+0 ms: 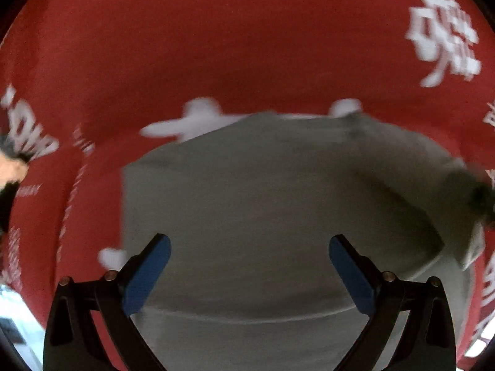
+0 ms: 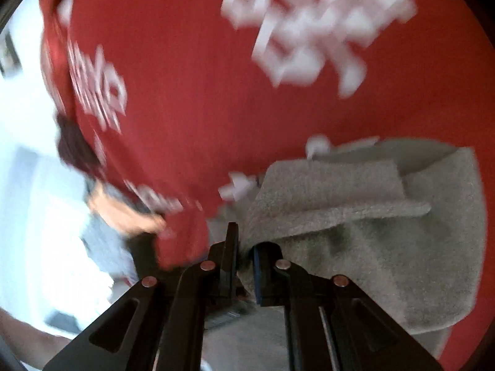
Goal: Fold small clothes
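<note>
A small grey cloth [image 1: 278,204] lies partly folded on a red tablecloth with white lettering [image 1: 216,46]. My left gripper [image 1: 249,244] is open above the cloth's near part, its blue pads [image 1: 148,275] spread wide with nothing between them. In the right wrist view the grey cloth [image 2: 355,210] is bunched in layers, and my right gripper [image 2: 246,247] is shut on an edge of it. The view is blurred by motion.
The red tablecloth [image 2: 201,61] drapes over the table's left edge. A person's hand [image 2: 123,213] and the other gripper's dark body show at that edge. A bright floor [image 2: 31,185] lies beyond it.
</note>
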Demonstrator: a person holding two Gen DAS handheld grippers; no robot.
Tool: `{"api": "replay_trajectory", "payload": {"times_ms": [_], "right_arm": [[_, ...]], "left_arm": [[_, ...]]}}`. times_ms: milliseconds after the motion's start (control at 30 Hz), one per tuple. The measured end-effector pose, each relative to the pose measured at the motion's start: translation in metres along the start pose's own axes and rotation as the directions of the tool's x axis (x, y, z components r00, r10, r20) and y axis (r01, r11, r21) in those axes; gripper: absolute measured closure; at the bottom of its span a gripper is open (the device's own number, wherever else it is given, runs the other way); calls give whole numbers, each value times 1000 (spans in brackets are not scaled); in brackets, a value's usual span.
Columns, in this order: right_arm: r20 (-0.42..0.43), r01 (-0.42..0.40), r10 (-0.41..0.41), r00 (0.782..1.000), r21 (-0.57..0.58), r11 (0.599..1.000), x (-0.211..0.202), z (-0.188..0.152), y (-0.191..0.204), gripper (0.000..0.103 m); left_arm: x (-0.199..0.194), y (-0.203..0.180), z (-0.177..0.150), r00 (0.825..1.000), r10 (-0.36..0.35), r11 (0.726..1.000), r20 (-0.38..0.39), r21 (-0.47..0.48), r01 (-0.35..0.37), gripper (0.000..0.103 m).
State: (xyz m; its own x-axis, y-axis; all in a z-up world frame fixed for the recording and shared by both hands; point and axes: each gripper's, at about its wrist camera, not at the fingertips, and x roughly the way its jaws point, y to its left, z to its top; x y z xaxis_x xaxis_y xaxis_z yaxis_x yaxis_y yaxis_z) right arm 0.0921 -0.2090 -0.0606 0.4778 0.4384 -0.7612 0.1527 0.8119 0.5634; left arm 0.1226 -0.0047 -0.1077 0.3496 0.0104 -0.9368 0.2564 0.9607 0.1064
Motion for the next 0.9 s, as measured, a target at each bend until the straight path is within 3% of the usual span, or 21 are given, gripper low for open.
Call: {"api": "replay_trajectory", "payload": {"times_ms": [100, 167, 267, 400, 533, 567, 633, 700, 767, 900], "right_arm": [[-125, 107, -112, 986, -44, 993, 57, -24, 9, 88], [-181, 155, -152, 972, 1, 988, 74, -38, 1, 75], [-150, 121, -105, 983, 101, 988, 64, -44, -8, 60], [-85, 107, -91, 992, 208, 972, 45, -34, -21, 60], [24, 15, -30, 999, 470, 883, 45, -28, -53, 59], [46, -1, -25, 999, 486, 874, 48, -26, -51, 69], [67, -1, -31, 997, 427, 904, 54, -19, -34, 92], [49, 6, -22, 999, 310, 951, 62, -10, -6, 94], [-21, 28, -25, 999, 139, 990, 83, -8, 35, 94], [-169, 115, -135, 976, -123, 986, 137, -24, 93, 94]], "left_arm": [[18, 32, -17, 998, 40, 999, -58, -34, -42, 0], [29, 45, -25, 993, 31, 997, -111, -64, -38, 0], [35, 57, -36, 995, -32, 992, -95, -125, 20, 0], [34, 59, -34, 994, -46, 992, -98, -119, 35, 0], [28, 74, -29, 994, -72, 989, -87, -136, 59, 0], [24, 81, -31, 994, -72, 988, -79, -145, 60, 0], [22, 94, -32, 996, -61, 986, -65, -157, 50, 0], [15, 108, -35, 997, -50, 986, -50, -164, 41, 0], [13, 119, -40, 999, -31, 985, -42, -169, 23, 0], [15, 140, -48, 998, 14, 979, -61, -204, -26, 0]]}}
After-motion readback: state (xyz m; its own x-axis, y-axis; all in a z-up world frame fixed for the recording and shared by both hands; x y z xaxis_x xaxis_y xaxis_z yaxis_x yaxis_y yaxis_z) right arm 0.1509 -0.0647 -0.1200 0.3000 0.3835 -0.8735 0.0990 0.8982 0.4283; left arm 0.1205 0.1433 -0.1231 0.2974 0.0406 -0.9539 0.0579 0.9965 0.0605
